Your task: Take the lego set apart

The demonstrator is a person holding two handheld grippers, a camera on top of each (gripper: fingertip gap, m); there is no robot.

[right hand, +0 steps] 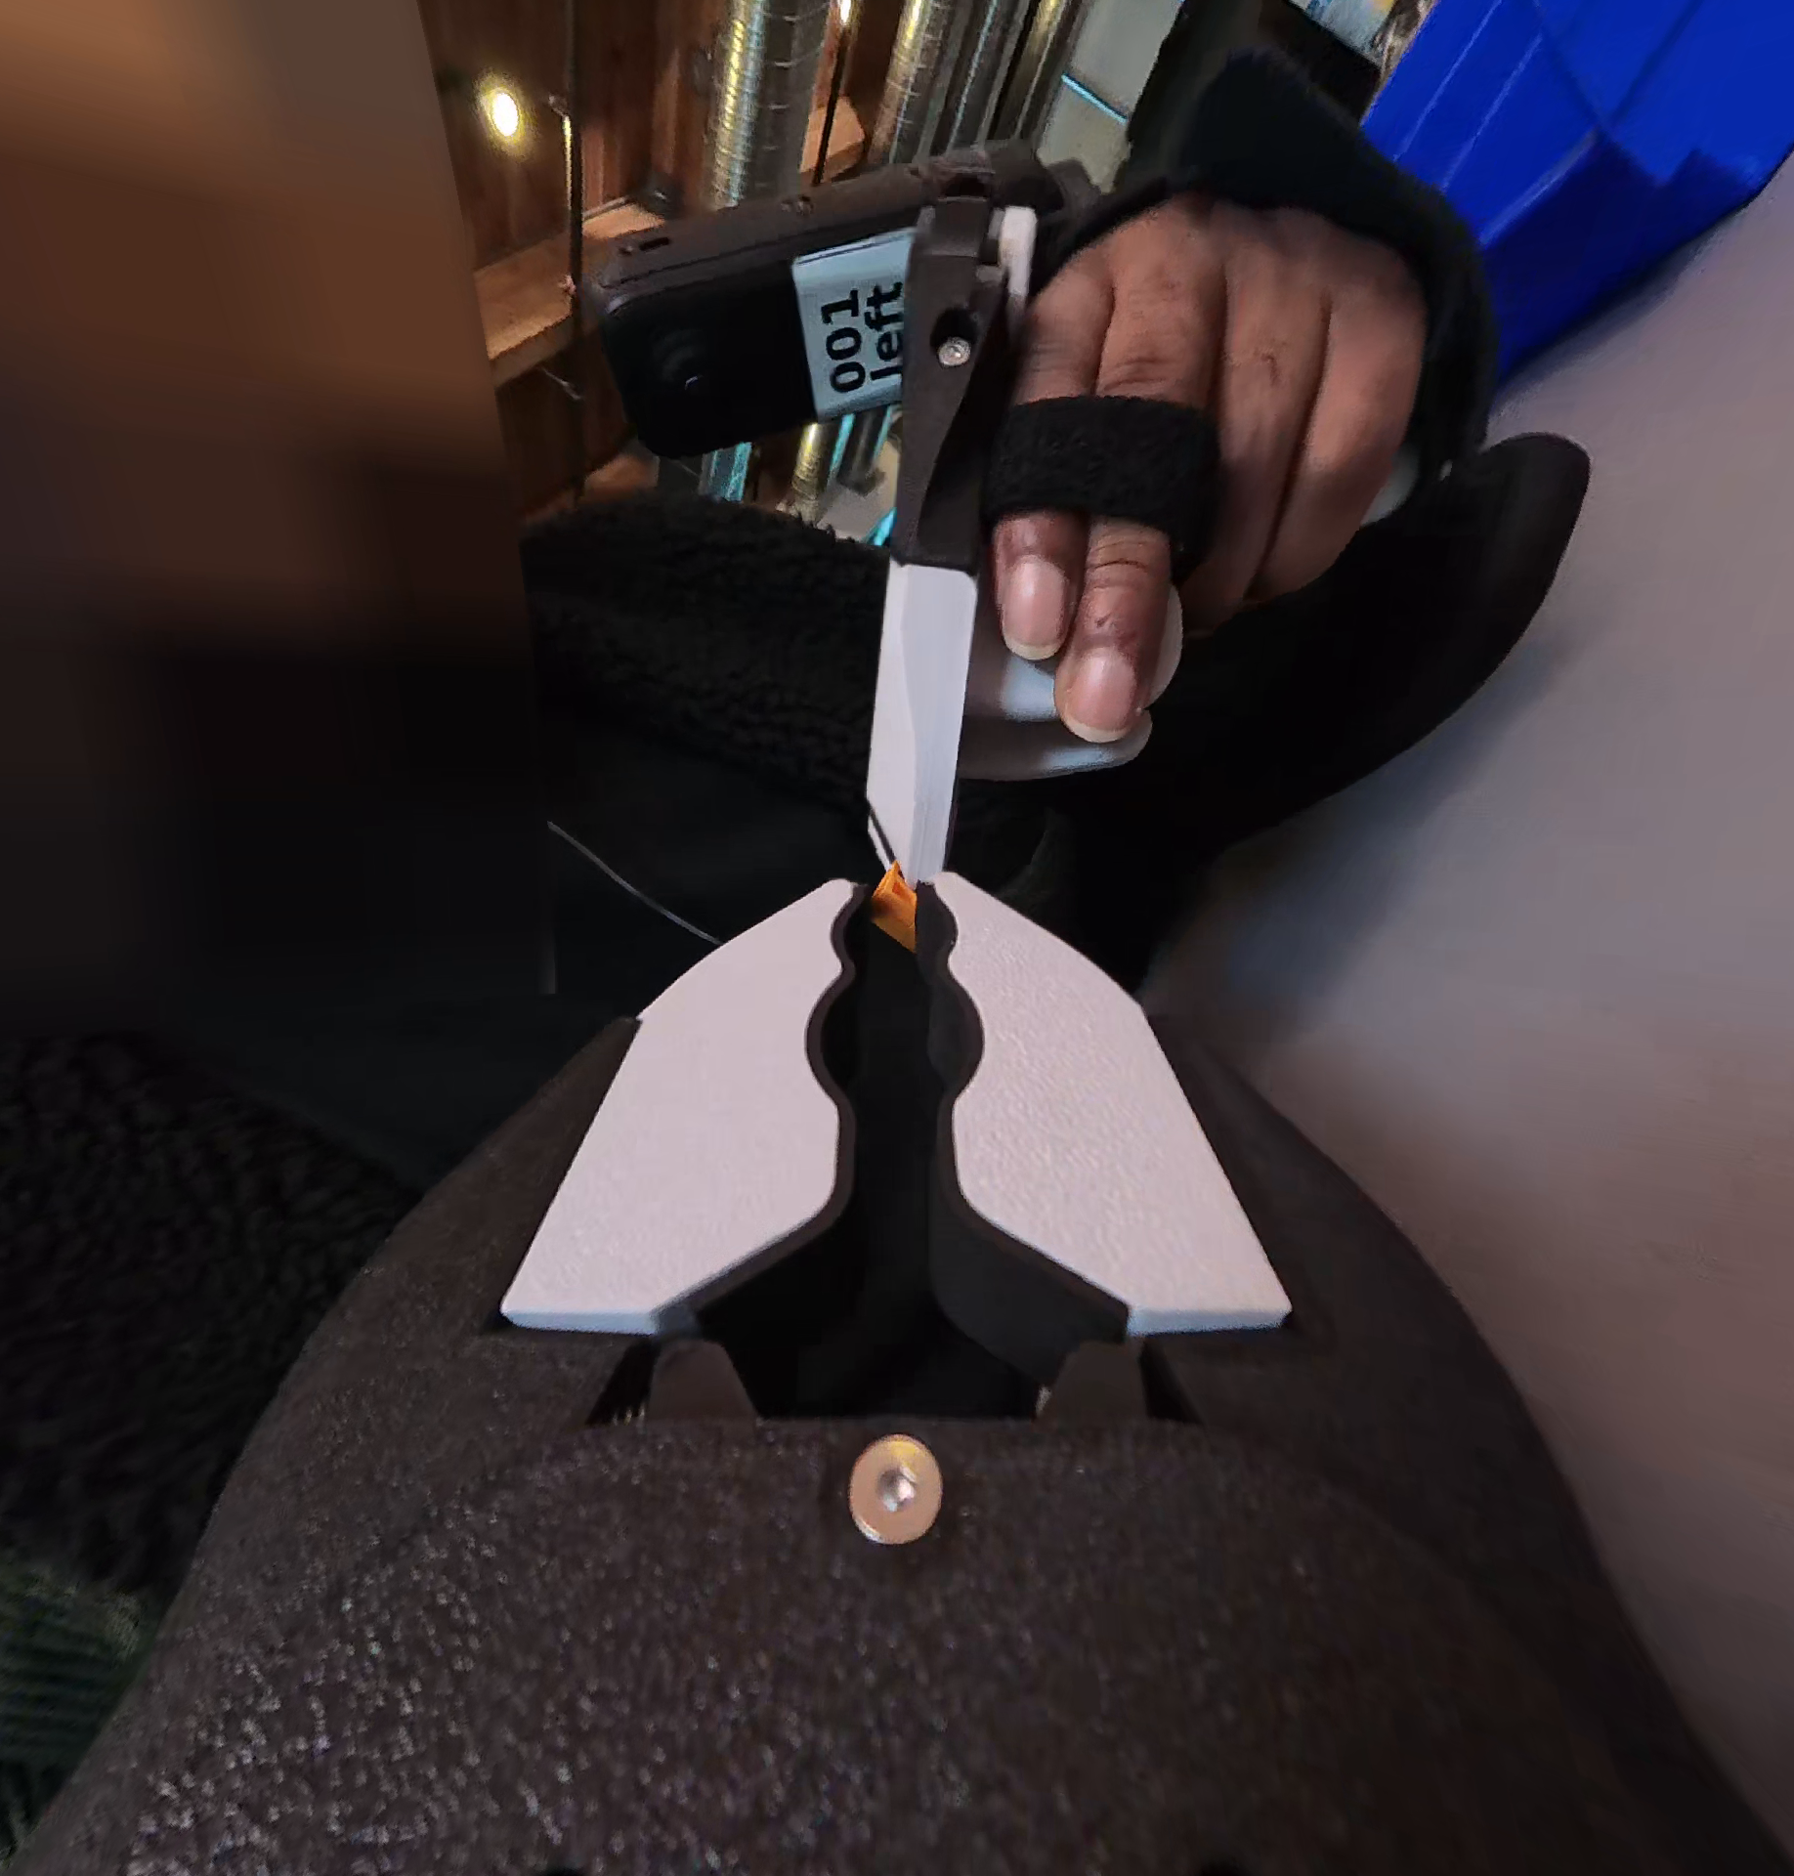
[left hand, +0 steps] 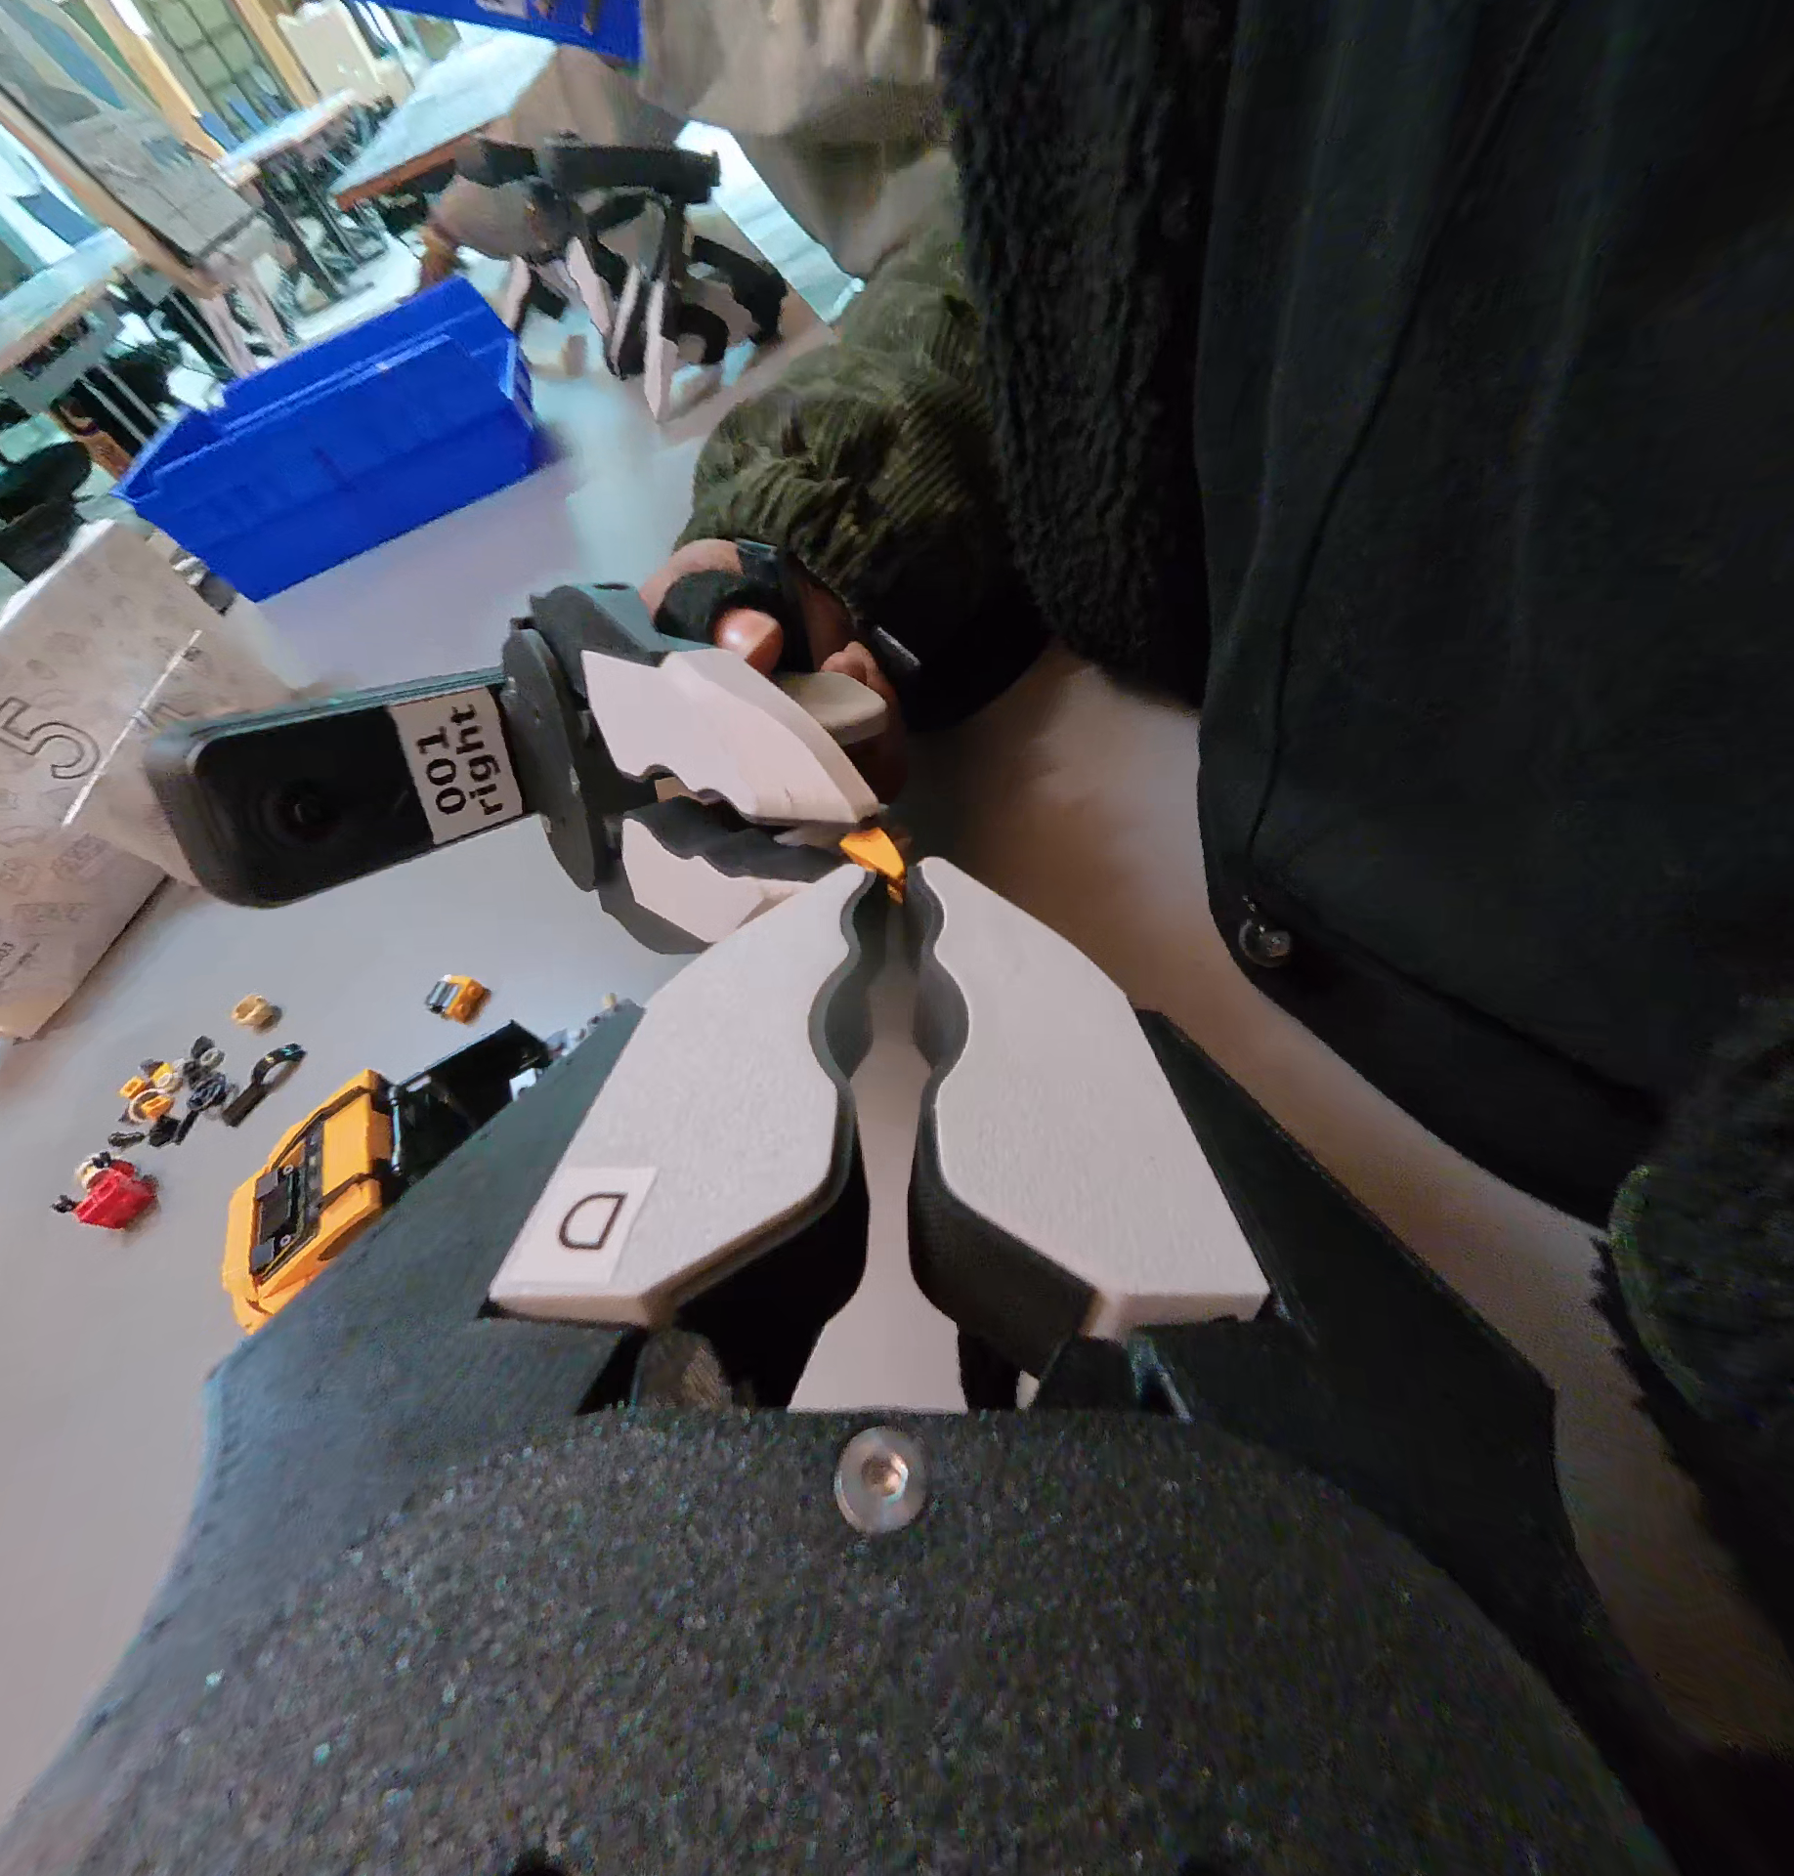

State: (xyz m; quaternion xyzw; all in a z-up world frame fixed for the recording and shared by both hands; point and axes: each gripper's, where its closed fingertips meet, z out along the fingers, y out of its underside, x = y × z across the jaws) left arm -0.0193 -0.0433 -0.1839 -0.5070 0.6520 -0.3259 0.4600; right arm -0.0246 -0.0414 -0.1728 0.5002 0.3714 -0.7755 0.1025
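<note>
Overhead, grey table (left hand: 416, 650); blue bin (left hand: 365, 447) far back. Yellow lego car (left hand: 304, 1188) lies beside loose bits (left hand: 177, 1101). Left gripper (left hand: 898, 893) and right gripper (right hand: 898, 898), fingers closed, both pinch one small orange piece (left hand: 878, 853) held above the table edge.

The pale grey, smooth desk (left hand: 446, 629) carries everything. Taking the partly stripped orange-and-black lego car body (left hand: 304, 1188) as landmark: it lies on the desk, half hidden behind the near gripper's black housing. Just to its left sits a loose scatter of small black and orange lego pieces (left hand: 177, 1096), and below that scatter a small red lego piece (left hand: 111, 1193). Above the car lie a small tan ring-like piece (left hand: 255, 1010) and a small orange-and-black block (left hand: 458, 995), apart from each other. Farther up-left stands a white printed paper bag (left hand: 50, 772), and well beyond it a blue plastic bin (left hand: 355, 447).
</note>
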